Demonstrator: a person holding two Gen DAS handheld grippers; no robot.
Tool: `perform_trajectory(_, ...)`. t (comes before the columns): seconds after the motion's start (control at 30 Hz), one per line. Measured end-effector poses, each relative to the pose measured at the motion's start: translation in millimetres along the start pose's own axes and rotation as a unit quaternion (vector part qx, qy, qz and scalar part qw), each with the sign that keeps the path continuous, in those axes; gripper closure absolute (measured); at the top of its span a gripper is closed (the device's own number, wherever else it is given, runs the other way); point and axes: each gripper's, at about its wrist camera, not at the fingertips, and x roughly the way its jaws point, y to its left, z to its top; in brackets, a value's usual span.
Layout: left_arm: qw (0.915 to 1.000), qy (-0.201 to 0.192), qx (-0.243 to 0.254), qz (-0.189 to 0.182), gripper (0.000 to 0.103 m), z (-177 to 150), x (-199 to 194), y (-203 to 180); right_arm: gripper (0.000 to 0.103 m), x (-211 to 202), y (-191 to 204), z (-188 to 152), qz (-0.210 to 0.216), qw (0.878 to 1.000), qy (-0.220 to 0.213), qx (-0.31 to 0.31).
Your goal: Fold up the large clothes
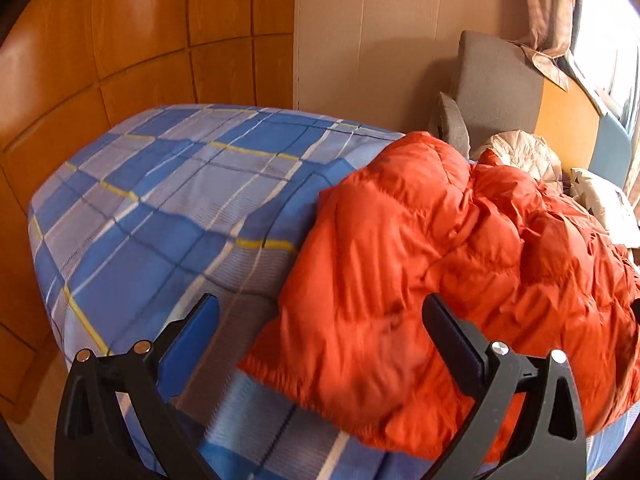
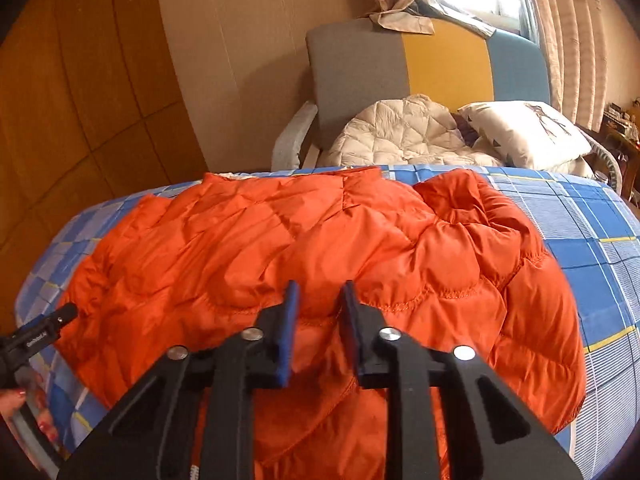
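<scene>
An orange quilted down jacket (image 2: 320,236) lies spread and rumpled on a bed with a blue plaid sheet (image 2: 592,240). My right gripper (image 2: 320,296) hovers over the jacket's near hem with its jaws only a narrow gap apart; the fabric shows behind the gap and nothing is pinched. In the left wrist view the jacket (image 1: 440,240) fills the right side of the bed (image 1: 160,200). My left gripper (image 1: 320,304) stands wide open over the jacket's left edge and holds nothing. Its black tip (image 2: 60,318) also shows at the jacket's left side, with a hand (image 2: 16,400) below it.
Beyond the bed stands an armchair (image 2: 360,72) in grey, yellow and blue, holding a cream quilted garment (image 2: 400,136) and a printed pillow (image 2: 528,132). Wooden wall panels (image 1: 120,40) run on the left. Curtains (image 2: 568,40) hang by a bright window. Bare sheet lies left of the jacket.
</scene>
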Motion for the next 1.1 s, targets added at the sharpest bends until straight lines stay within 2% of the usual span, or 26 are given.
perform_trajectory(0.1,0.9999,0.008,-0.007,-0.002,0.003,-11,-3,1,0.082,-1,1,-3,0.007,1.0,0.0,0.001)
perform_trajectory(0.3,0.9987,0.036,-0.029,-0.023,0.003,-28,2,0,0.082,34,2,-9,0.007,0.999,0.054,0.006)
perform_trajectory(0.5,0.9975,0.055,-0.028,-0.034,0.004,-32,15,-7,0.083,59,19,-25,-0.038,0.995,0.068,-0.054)
perform_trajectory(0.6,0.9955,0.058,-0.044,-0.06,0.005,-31,18,-10,0.083,63,20,-32,-0.045,0.995,0.068,-0.05)
perform_trajectory(0.67,0.9952,0.059,-0.047,-0.063,0.006,-31,21,-13,0.083,63,22,-34,-0.051,0.995,0.066,-0.05)
perform_trajectory(0.8,0.9932,0.059,-0.064,-0.077,0.016,-28,26,-14,0.083,62,21,-36,-0.046,0.996,0.064,-0.041)
perform_trajectory(1.1,0.9865,0.06,-0.113,-0.102,0.028,-19,43,-7,0.082,62,17,-35,-0.039,0.997,0.064,-0.034)
